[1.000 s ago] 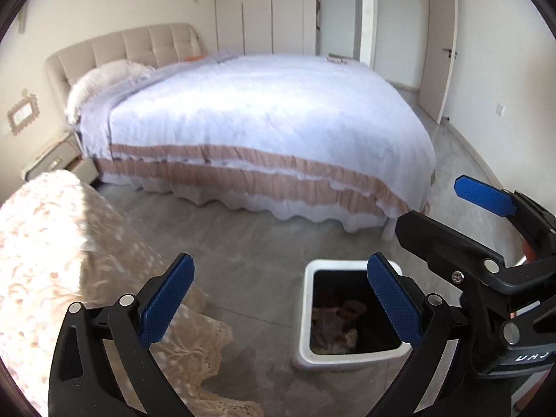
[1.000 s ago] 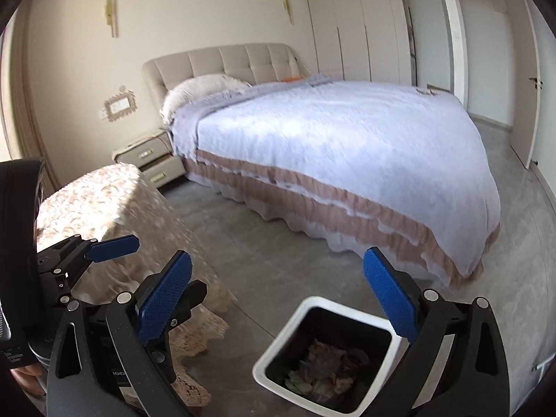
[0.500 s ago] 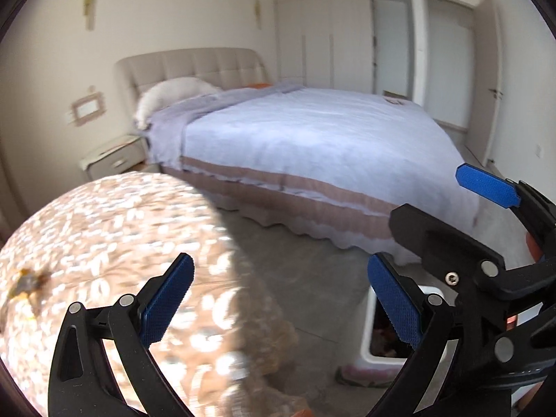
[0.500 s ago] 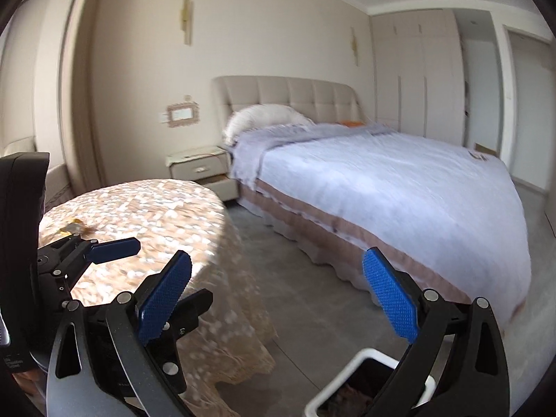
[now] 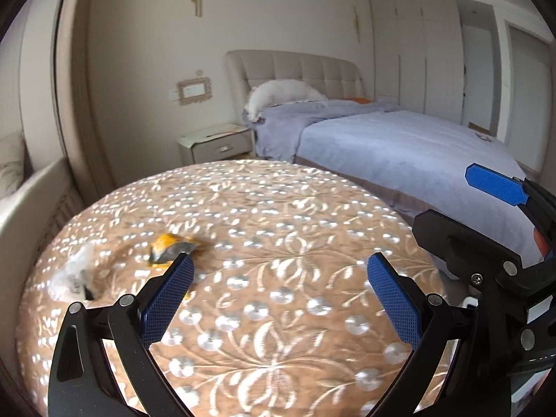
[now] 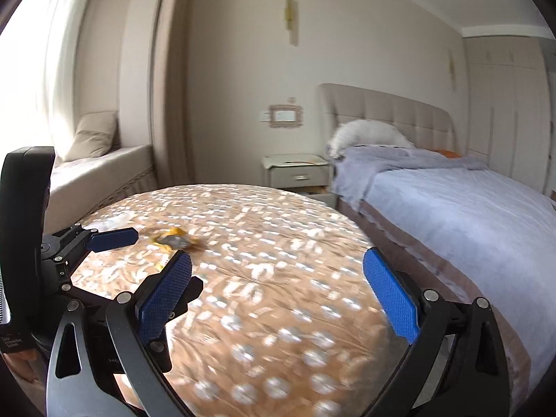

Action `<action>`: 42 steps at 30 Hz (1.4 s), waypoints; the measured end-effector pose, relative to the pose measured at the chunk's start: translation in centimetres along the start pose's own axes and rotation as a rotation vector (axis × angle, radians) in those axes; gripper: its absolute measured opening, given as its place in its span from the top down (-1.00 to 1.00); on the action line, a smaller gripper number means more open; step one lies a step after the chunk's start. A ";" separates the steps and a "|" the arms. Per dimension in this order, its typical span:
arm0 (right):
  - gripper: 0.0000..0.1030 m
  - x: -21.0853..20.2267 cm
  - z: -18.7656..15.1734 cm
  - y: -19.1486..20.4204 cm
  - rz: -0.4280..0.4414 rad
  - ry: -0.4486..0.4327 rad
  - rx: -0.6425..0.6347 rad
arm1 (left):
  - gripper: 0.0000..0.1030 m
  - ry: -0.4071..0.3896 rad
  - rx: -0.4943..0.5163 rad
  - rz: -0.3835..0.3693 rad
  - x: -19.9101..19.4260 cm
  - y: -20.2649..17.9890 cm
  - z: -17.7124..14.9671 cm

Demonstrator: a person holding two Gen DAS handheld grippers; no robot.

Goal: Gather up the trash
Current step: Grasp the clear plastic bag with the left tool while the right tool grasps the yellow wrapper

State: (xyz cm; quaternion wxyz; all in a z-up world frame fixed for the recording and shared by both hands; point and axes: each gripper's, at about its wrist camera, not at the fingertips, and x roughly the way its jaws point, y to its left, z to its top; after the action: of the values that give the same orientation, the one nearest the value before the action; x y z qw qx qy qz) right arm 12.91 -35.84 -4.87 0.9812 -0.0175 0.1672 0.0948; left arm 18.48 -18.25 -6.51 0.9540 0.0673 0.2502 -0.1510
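Both claws, left (image 5: 281, 295) and right (image 6: 278, 292), gaped wide and empty over counter (image 5: 278, 330); yellow wrapper (image 5: 170, 247) and white scrap (image 5: 74, 272) lay ahead-left.

Right gripper (image 6: 278, 295) hangs spread and empty over the patterned round table (image 6: 278, 312), yellow wrapper (image 6: 172, 238) ahead-left

Under the left gripper (image 5: 279, 295) spreads a tablecloth (image 5: 278, 312) of brown woven cloth with shiny pale embroidery. Its pads (image 5: 168, 300) are blue plastic with a rough knurled grain; the frames are matt black plastic with bright metal rivets. Just ahead of the left pad lies a crinkled orange wrapper (image 5: 170, 247), glossy like foil. Farther left sits a crumpled white tissue (image 5: 71, 272), soft and matt.

The right gripper (image 6: 276, 297) has the same finish. Beyond it, to the right, a matt lavender bedspread (image 6: 469, 215) covers the bed.
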 end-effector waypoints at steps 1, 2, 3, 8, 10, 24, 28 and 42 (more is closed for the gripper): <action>-0.91 0.9 0.5 1.2 0.019 0.002 -0.014 | -0.91 0.002 -0.015 0.015 -0.2 1.1 -0.1; -0.91 1.7 0.9 2.4 0.035 0.003 -0.029 | -0.91 0.006 -0.033 0.032 -0.2 2.7 -0.3; -0.91 2.4 1.3 3.4 0.051 0.004 -0.042 | -0.91 0.009 -0.047 0.044 -0.2 3.8 -0.4; -0.91 5.8 2.7 8.0 0.119 0.025 -0.088 | -0.91 0.025 -0.098 0.123 -0.1 9.4 -1.0; -0.91 7.5 3.2 9.5 0.152 0.047 -0.100 | -0.91 0.032 -0.105 0.163 0.0 11.4 -1.1; -0.91 18.7 4.7 16.5 0.250 0.246 -0.174 | -0.91 0.141 -0.119 0.296 4.6 21.7 -1.5; -0.91 22.0 3.9 16.8 0.246 0.324 -0.150 | -0.91 0.195 -0.114 0.325 7.1 24.1 -1.9; 0.02 28.3 0.4 16.7 0.208 0.576 -0.155 | -0.36 0.396 -0.155 0.244 13.1 26.6 -3.3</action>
State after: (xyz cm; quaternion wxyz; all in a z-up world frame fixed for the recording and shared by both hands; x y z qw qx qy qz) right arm 36.10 -14.35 -13.89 0.8742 -0.1012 0.4315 0.1981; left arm 36.43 4.17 -14.47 0.8998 0.0521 0.4331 0.0013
